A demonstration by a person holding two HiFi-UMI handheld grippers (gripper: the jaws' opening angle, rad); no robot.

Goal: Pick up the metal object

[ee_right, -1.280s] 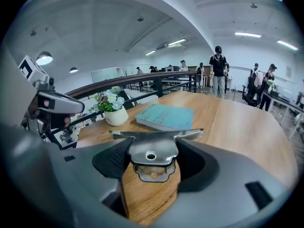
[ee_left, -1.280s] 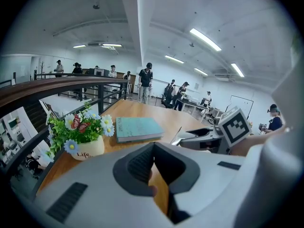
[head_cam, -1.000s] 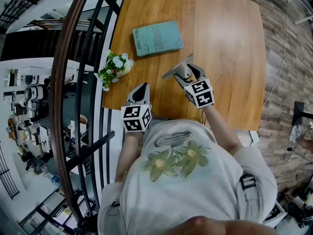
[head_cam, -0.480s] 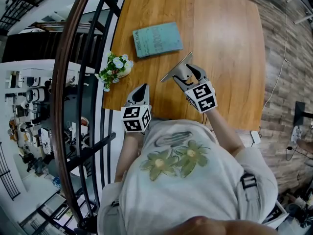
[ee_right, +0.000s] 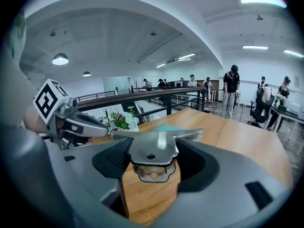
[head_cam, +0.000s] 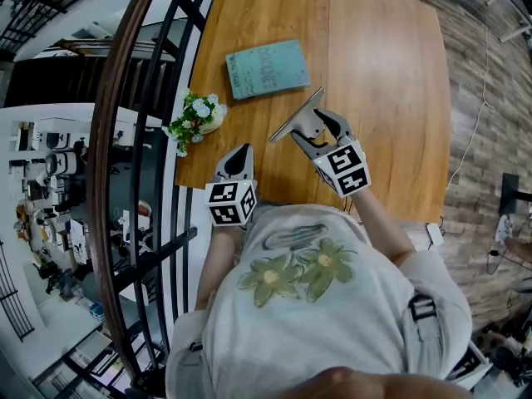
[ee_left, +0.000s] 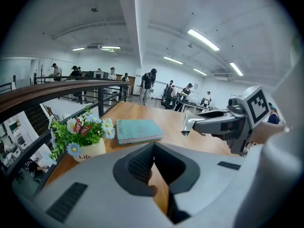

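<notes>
The metal object point(head_cam: 296, 115) is a flat steel blade with a short tang, held a little above the wooden table point(head_cam: 391, 98). My right gripper point(head_cam: 314, 127) is shut on its tang. In the right gripper view the metal object point(ee_right: 153, 148) fills the space between the jaws and its blade edge runs across them. My left gripper point(head_cam: 239, 152) hovers at the table's near edge, left of the blade, its jaws closed together on nothing. The left gripper view looks over those closed jaws point(ee_left: 154, 175) to the blade tip point(ee_left: 190, 124) at the right.
A teal book point(head_cam: 266, 67) lies flat beyond the blade. At the table's left edge stands a small white pot of flowers point(head_cam: 195, 116). A dark railing with a wooden handrail point(head_cam: 133, 140) runs along that edge, with a drop behind it.
The right gripper has shifted slightly up and left with the metal object. The blade now tilts more steeply. The left gripper has stayed put.
</notes>
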